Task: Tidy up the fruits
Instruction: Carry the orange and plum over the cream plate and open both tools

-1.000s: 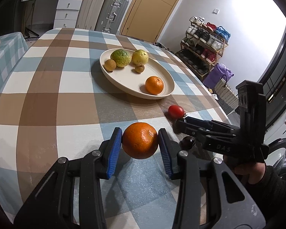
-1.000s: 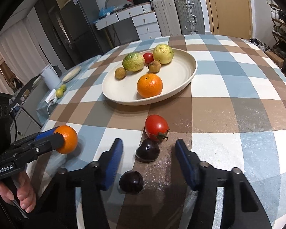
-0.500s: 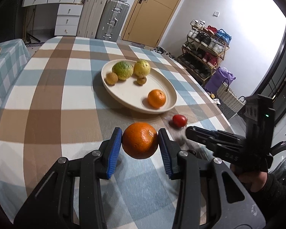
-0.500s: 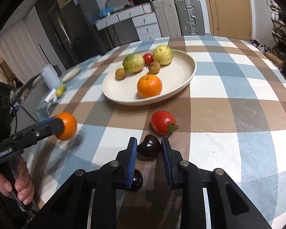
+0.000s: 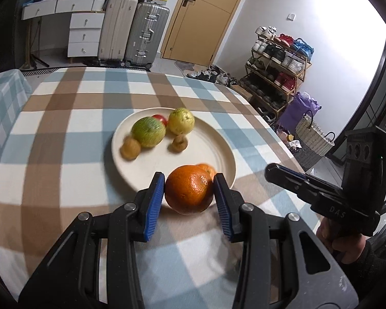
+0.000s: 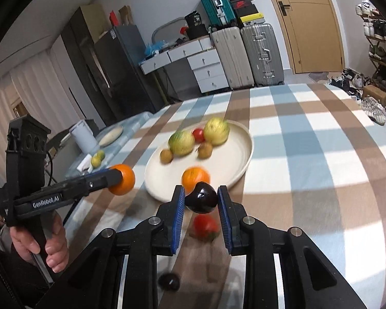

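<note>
Two fruits are now held clear of the table at once. One second earlier the dark plum (image 6: 201,197) lay on the checked tablecloth (image 6: 308,170) between the spread jaws of the right gripper (image 6: 200,215); those jaws have since been closed on it, and it is now clamped between the blue pads and raised above the red tomato (image 6: 204,228), which is left on the cloth with a second dark fruit (image 6: 168,282). An orange (image 5: 189,189) is held as before between the partly closed jaws of the left gripper (image 5: 189,203), but it has been carried from mid-table to the near rim of the cream plate (image 5: 213,144). Five fruits are already on the plate. Both held fruits are judged ready for release there, leaving two to collect
</note>
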Demonstrator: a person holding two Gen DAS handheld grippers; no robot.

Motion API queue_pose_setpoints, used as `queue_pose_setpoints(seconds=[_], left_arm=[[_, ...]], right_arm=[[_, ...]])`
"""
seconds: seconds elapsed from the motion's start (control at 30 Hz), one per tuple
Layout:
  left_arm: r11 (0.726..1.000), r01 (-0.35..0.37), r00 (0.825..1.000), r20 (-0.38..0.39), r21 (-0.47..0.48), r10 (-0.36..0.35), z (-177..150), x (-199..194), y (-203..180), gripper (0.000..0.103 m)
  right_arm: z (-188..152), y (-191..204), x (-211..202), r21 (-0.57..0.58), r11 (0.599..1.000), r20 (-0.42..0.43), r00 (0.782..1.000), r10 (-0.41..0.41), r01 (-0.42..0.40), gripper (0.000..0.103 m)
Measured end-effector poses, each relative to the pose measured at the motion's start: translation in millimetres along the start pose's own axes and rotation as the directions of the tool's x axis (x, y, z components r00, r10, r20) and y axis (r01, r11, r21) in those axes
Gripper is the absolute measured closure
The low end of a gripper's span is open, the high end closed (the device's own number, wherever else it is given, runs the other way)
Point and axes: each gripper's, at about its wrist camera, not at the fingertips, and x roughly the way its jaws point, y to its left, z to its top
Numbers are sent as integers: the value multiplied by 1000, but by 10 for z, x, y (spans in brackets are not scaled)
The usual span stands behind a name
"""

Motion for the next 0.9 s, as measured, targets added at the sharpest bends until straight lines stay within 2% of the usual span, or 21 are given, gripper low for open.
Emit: queue_pose_setpoints(seconds=[0.23, 0.47, 0.77, 0.9], left_arm=[[999, 33, 998, -48, -11, -34, 305, 528, -123, 67], [998, 55, 994, -94, -8, -56, 497, 1055, -243, 67], [999, 48, 990, -134, 0, -48, 590, 1495, -268, 67], [999, 48, 989, -141, 3, -47, 595, 1569, -252, 67]], right_arm=[[410, -282, 285, 61, 997, -25, 999, 47, -46, 77], [819, -468, 627, 54, 996, -72, 995, 74, -71, 77], [983, -626, 1161, 45, 994, -201, 974, 103, -95, 77], [984, -627, 1266, 26, 995, -220, 971, 97, -94, 76]])
